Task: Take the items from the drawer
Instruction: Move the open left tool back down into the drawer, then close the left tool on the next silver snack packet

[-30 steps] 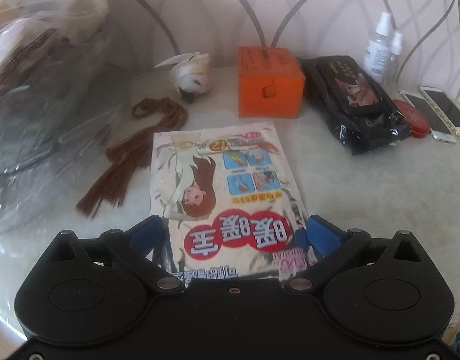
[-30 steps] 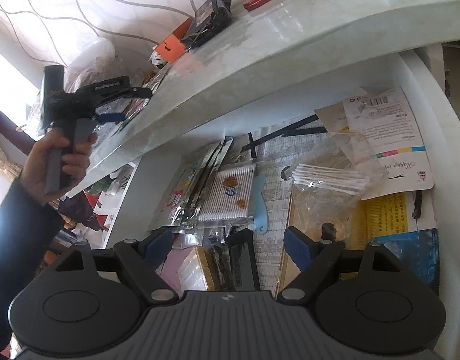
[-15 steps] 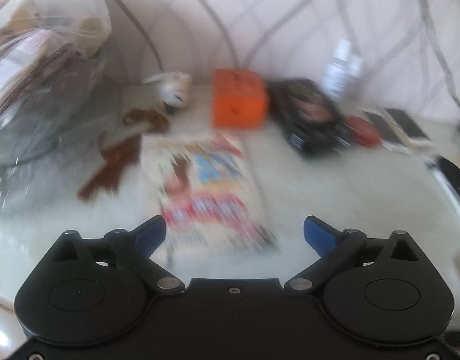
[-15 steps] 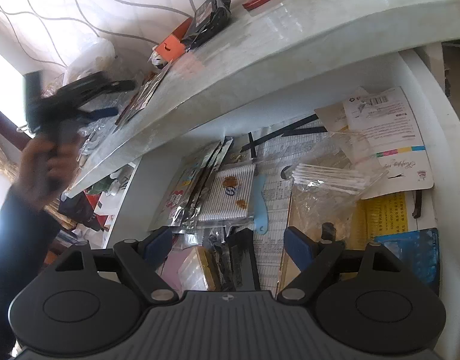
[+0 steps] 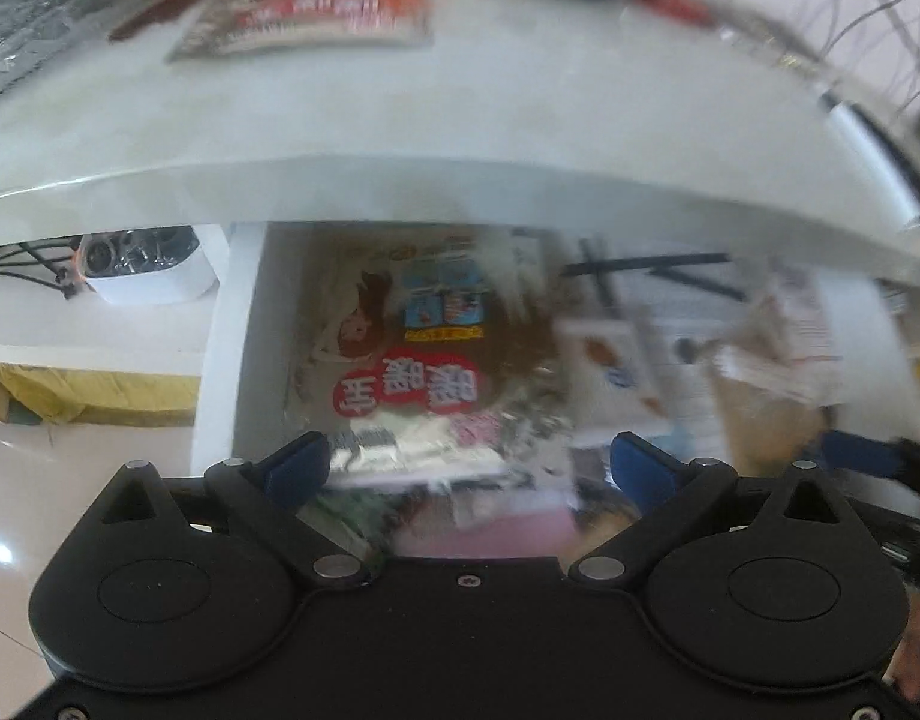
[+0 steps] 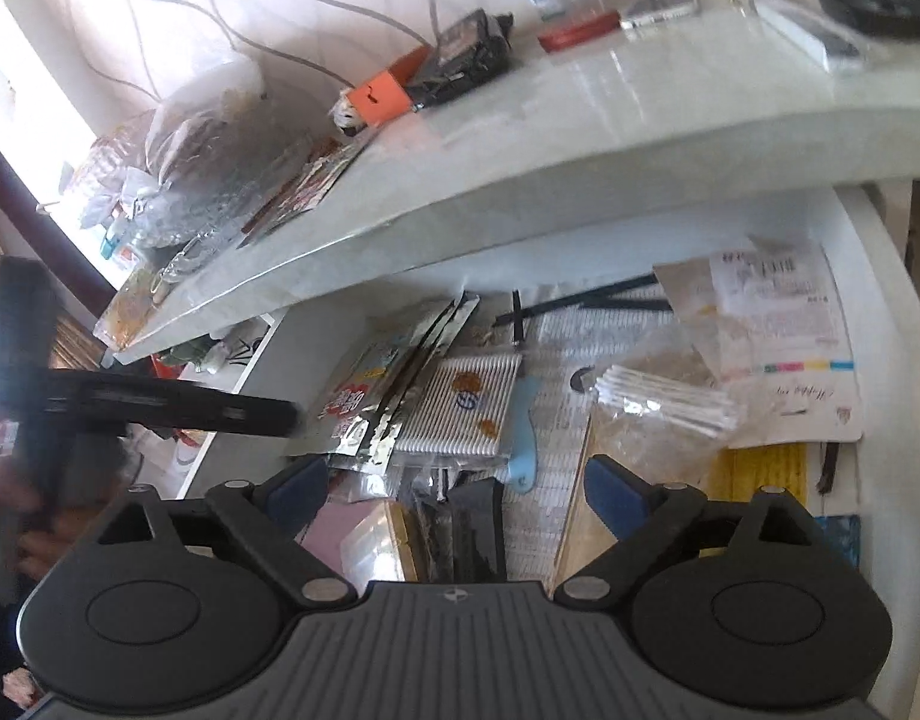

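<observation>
The open drawer [image 6: 898,360] under the white tabletop [image 6: 610,120] is full of loose items. A foil packet with red circles [image 5: 406,384] lies at its left, beside a flat pack of cotton swabs [image 6: 460,408] and a clear bag of swabs [image 6: 670,402]. My left gripper [image 5: 466,462] hangs open over the foil packet, nothing between its fingers. It shows edge-on at the left of the right wrist view [image 6: 274,417], held by a hand [image 6: 16,516]. My right gripper [image 6: 457,483] hovers over the drawer's near part; its jaws are opening and hold nothing.
Another foil packet [image 5: 316,6] lies on the tabletop with an orange box [image 6: 379,96], a black pouch [image 6: 466,60], phones and bottles behind. A printed leaflet [image 6: 784,330] and a yellow pad [image 6: 760,468] fill the drawer's right side. The drawer's left wall [image 5: 220,360] stands close to the left gripper.
My left gripper has left the packet on the tabletop, and swung back and down to the open drawer. The right gripper has stayed over the drawer, its jaws a little wider.
</observation>
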`<control>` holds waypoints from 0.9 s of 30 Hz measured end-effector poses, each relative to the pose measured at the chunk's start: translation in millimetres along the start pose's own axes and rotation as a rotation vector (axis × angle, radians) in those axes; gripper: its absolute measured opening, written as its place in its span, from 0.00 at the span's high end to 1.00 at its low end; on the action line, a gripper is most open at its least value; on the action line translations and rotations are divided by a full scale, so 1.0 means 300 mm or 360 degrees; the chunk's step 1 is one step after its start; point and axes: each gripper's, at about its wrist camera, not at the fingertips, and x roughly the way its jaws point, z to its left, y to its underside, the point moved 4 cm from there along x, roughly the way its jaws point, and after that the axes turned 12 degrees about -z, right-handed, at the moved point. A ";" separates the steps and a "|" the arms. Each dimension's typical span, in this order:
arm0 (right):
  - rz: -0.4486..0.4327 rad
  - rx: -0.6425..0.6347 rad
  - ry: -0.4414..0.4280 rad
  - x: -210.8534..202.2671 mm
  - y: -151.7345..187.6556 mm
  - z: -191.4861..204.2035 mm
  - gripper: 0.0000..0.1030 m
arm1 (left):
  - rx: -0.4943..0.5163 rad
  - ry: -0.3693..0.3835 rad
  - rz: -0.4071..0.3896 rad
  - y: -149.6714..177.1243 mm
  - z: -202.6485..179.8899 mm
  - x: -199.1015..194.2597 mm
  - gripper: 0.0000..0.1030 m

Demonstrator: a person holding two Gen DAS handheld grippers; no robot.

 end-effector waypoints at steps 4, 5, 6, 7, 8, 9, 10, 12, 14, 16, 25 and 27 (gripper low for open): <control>0.0076 -0.0009 -0.0013 0.005 0.003 -0.002 0.01 | 0.0024 -0.0062 0.0008 -0.019 -0.004 0.088 0.02; 0.0125 -0.0005 0.0000 0.014 0.005 -0.004 0.01 | 0.0050 -0.0086 -0.0015 -0.027 -0.008 0.100 0.02; 0.0166 -0.0002 0.0022 0.024 0.006 -0.005 0.01 | 0.0070 -0.0109 -0.0034 -0.033 -0.006 0.111 0.02; 0.0196 -0.0001 0.0043 0.033 0.007 -0.006 0.01 | 0.0095 -0.0135 -0.0047 -0.036 -0.009 0.121 0.02; 0.0231 -0.0002 0.0055 0.042 0.009 -0.006 0.01 | 0.0132 -0.0159 -0.0050 -0.034 -0.013 0.132 0.02; 0.0269 -0.0004 0.0066 0.052 0.011 -0.006 0.01 | 0.0168 -0.0178 -0.0049 -0.032 -0.018 0.141 0.01; 0.0287 -0.0008 0.0065 0.056 0.012 -0.005 0.01 | 0.0196 -0.0189 -0.0048 -0.027 -0.023 0.148 0.02; 0.0296 -0.0007 0.0056 0.057 0.014 -0.004 0.01 | 0.0203 -0.0160 -0.0046 -0.025 -0.026 0.149 0.03; 0.0283 0.0009 0.0045 0.051 0.017 -0.007 0.01 | 0.0201 -0.0157 -0.0045 -0.024 -0.014 0.143 0.07; 0.0273 0.0028 0.0033 0.042 0.020 -0.012 0.01 | 0.0203 -0.0150 -0.0051 -0.024 0.000 0.131 0.16; 0.0257 0.0016 0.0037 0.033 0.016 -0.011 0.01 | 0.0033 -0.0112 -0.0063 -0.007 0.062 0.060 0.45; 0.0259 0.0017 0.0024 0.023 0.023 -0.011 0.00 | 0.0001 -0.0117 -0.0068 -0.008 0.080 0.044 0.46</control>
